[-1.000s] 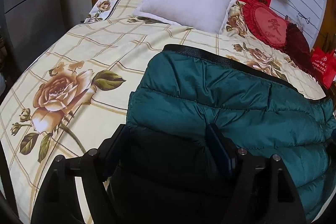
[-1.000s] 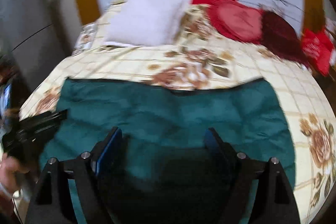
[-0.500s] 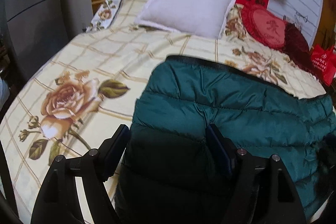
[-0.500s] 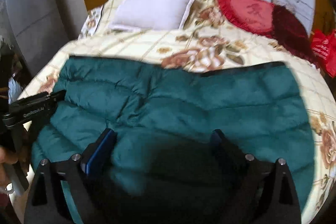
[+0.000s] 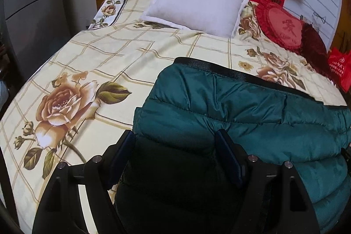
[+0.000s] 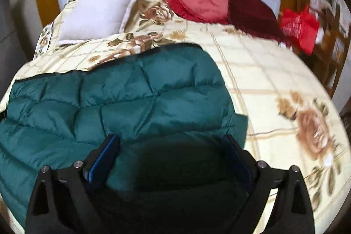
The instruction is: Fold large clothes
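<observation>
A teal quilted puffer jacket (image 5: 241,111) lies folded flat on the floral bedspread (image 5: 105,63), its black hem band at the far edge. It also shows in the right wrist view (image 6: 122,98). My left gripper (image 5: 175,146) is open and empty, its jaws wide apart over the jacket's near left part. My right gripper (image 6: 173,148) is open and empty, over the jacket's near right part by its right edge. The near part of the jacket lies in dark shadow between both pairs of jaws.
A white pillow (image 5: 197,1), a red heart cushion (image 5: 283,25) and a dark red cushion (image 5: 313,45) lie at the head of the bed. A red bag (image 6: 298,25) stands at the far right. Grey cabinets (image 5: 33,10) stand on the left.
My right gripper has swung to the right, from over the jacket's middle to its right edge. My left gripper has shifted only slightly. Both stay open.
</observation>
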The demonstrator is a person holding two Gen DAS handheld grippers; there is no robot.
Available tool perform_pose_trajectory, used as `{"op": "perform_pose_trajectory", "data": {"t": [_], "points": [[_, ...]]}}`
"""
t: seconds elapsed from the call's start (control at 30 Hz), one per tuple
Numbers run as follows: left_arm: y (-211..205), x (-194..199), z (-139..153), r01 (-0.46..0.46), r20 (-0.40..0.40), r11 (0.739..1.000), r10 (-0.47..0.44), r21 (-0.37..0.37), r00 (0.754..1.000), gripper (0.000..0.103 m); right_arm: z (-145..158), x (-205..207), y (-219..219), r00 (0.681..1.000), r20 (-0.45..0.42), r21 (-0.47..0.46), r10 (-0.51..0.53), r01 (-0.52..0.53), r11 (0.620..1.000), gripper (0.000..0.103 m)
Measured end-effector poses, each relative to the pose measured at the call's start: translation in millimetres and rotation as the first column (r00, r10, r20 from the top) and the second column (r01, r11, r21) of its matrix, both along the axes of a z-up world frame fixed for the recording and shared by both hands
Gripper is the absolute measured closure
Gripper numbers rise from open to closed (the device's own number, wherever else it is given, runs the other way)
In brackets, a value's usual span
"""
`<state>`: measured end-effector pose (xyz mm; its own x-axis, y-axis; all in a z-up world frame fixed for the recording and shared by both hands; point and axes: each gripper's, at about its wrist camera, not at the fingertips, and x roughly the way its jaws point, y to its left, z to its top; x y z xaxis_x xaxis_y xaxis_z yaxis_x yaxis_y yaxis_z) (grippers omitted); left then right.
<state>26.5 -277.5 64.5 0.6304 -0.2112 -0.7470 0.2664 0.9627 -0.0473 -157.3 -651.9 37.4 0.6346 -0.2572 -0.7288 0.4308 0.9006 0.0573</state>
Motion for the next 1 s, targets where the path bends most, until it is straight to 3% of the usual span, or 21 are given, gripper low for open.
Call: {"op": "perform_pose_trajectory", "data": {"t": [0.2,0.3,0.43,0.67,1.0], "points": [[4,-7,5,-0.002,-0.012,1.000,0.002,0.013,1.000,0.021,5,0,5,1.000,-0.019,-0.012,-0.001,0.001,1.000,0.004],[11,-22,13,0.015,0.002,1.000,-0.015,0.014,1.000,0.022,25,-22,16,0.999,0.039,-0.001,0.008,-0.008,1.000,0.004],[21,-47,25,0.039,0.031,0.999,-0.039,-0.001,0.999,0.022,39,-40,40,0.998,0.004,0.009,0.067,-0.067,0.998,0.004],[28,-83,32,0.070,0.050,0.998,-0.070,0.006,0.996,0.022,43,-63,78,0.992,-0.013,0.016,0.123,-0.123,0.992,0.004],[33,-115,36,0.095,0.091,0.995,-0.098,0.039,0.991,0.022,50,-81,98,0.990,-0.028,0.000,0.140,-0.140,0.990,0.004]]}}
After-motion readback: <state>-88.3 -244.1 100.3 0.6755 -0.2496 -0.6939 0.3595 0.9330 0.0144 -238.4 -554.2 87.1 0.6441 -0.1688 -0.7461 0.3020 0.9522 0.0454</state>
